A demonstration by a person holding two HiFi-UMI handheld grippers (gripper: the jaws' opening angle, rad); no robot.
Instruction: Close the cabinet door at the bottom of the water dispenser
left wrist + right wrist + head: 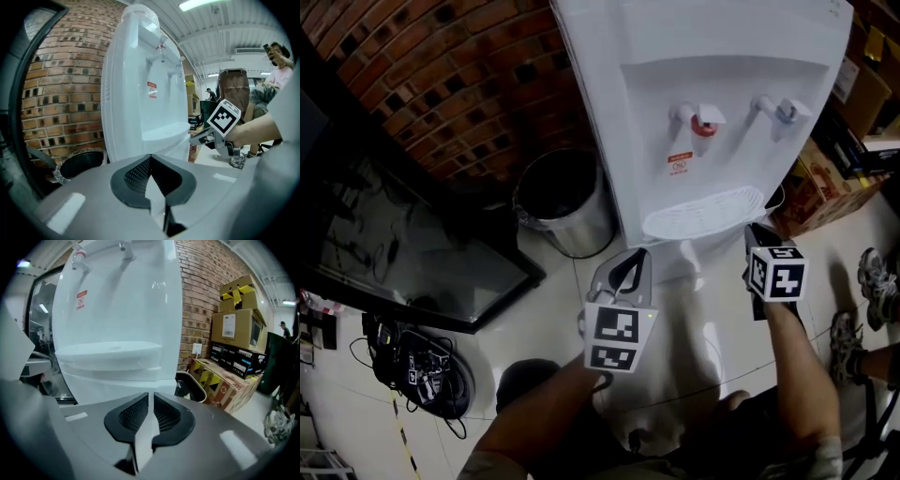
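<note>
White glossy plastic fills the middle of the scene: a floor-standing water dispenser (703, 56) with a red and a blue tap, backed against a brick wall (441, 84). A steel waste bin (581, 230) stands at its left and cardboard boxes (816, 183) at its right. The cabinet door (680, 347) is at the foot of the dispenser, below the drip tray, on the near side. From above it seems to be the shiny white panel that reaches out toward the person between the two tools, though how far it stands open cannot be told. The left gripper (630, 267) hovers just beside that panel's left edge with its ribbed pads pressed together on nothing. The right gripper (757, 234) hangs near the drip tray's right end, its pads drawn to a bare slit and likewise empty. The door looks like a light, stiff panel on a hinge, with a slick face that offers little to pinch. It probably needs no grasp at all. A clenched jaw tip laid flat on the outer face, near the free edge away from the hinge, should swing it easily. A gentle push seems wise, so the tall dispenser does not rock.
</note>
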